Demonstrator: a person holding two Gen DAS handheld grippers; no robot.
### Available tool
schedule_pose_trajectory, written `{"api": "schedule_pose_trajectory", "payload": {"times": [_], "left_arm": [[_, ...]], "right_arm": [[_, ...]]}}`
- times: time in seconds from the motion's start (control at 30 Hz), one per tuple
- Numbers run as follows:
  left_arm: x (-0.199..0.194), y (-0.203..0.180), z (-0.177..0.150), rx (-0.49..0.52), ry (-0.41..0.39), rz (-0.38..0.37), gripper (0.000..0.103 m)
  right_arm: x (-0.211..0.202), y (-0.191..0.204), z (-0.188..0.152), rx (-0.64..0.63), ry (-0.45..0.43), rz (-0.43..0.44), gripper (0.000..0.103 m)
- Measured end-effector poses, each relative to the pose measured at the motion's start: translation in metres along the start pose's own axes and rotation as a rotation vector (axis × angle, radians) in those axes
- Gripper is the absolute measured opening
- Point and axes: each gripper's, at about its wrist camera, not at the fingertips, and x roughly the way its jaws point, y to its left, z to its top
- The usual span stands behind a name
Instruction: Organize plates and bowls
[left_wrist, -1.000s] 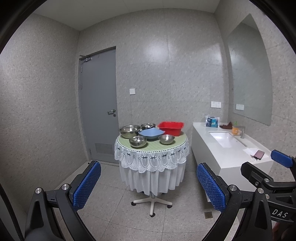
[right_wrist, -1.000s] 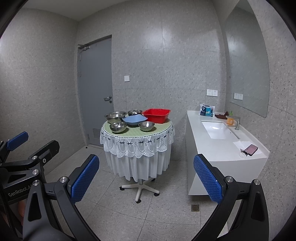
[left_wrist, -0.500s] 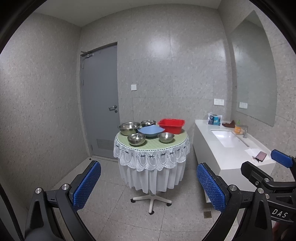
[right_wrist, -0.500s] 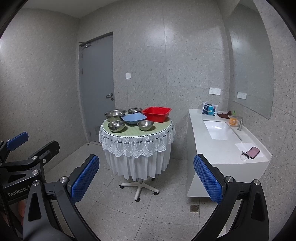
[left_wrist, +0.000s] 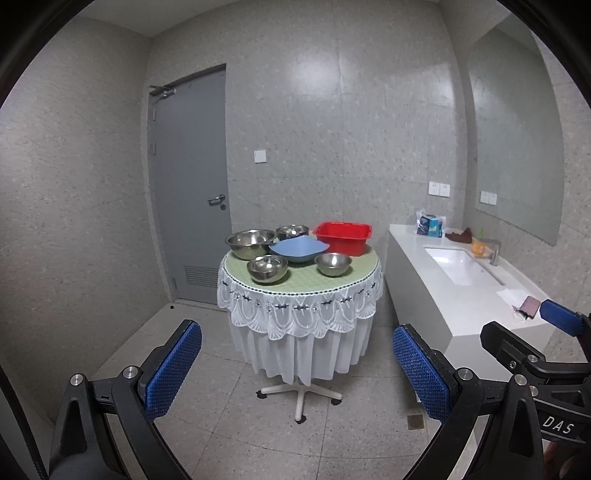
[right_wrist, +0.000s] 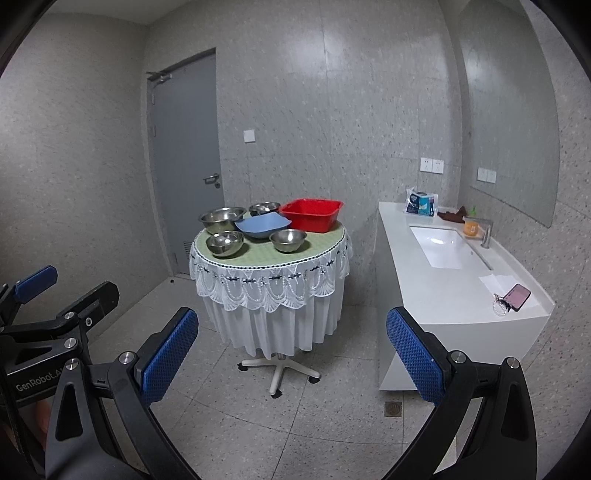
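A round table (left_wrist: 347, 275) (right_wrist: 258, 258) with a green top and white lace skirt stands across the room. On it sit several steel bowls: a large one (left_wrist: 251, 243) (right_wrist: 221, 218) at back left, one (left_wrist: 267, 268) (right_wrist: 224, 243) at front left, one (left_wrist: 333, 263) (right_wrist: 288, 240) at front right. A blue square plate (left_wrist: 299, 249) (right_wrist: 263, 225) lies in the middle, a red basin (left_wrist: 342, 237) (right_wrist: 311, 214) behind. My left gripper (left_wrist: 295, 365) and right gripper (right_wrist: 291, 358) hang open and empty, well short of the table.
A white counter (left_wrist: 424, 273) (right_wrist: 406, 258) with a sink (right_wrist: 443, 245) runs along the right wall, holding a phone (right_wrist: 517, 296), tissue pack (right_wrist: 421, 201) and orange cup (right_wrist: 470, 227). A grey door (left_wrist: 188, 192) is at back left. A floor drain (right_wrist: 392, 408) sits near the counter.
Both views have tilted slightly, so the table sits a little lower and nearer in frame. Both grippers stay open and nothing on the table has moved.
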Motion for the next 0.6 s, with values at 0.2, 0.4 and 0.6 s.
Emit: {"api": "schedule_pose_trajectory", "payload": {"times": [0.2,0.4,0.6], "left_arm": [[0.090,0.046,0.039,0.010,0.010,-0.063,0.102],[0.181,0.102,0.089,0.025,0.007,-0.125,0.102],[0.263,0.152,0.126,0.017,0.023,-0.113,0.102]], "right_arm": [[0.062,0.018,0.024,0.023,0.016,-0.048,0.103],[0.128,0.041,0.061,0.069,0.024,-0.077,0.103],[0.192,0.064,0.096,0.082,0.038,-0.054,0.103]]}}
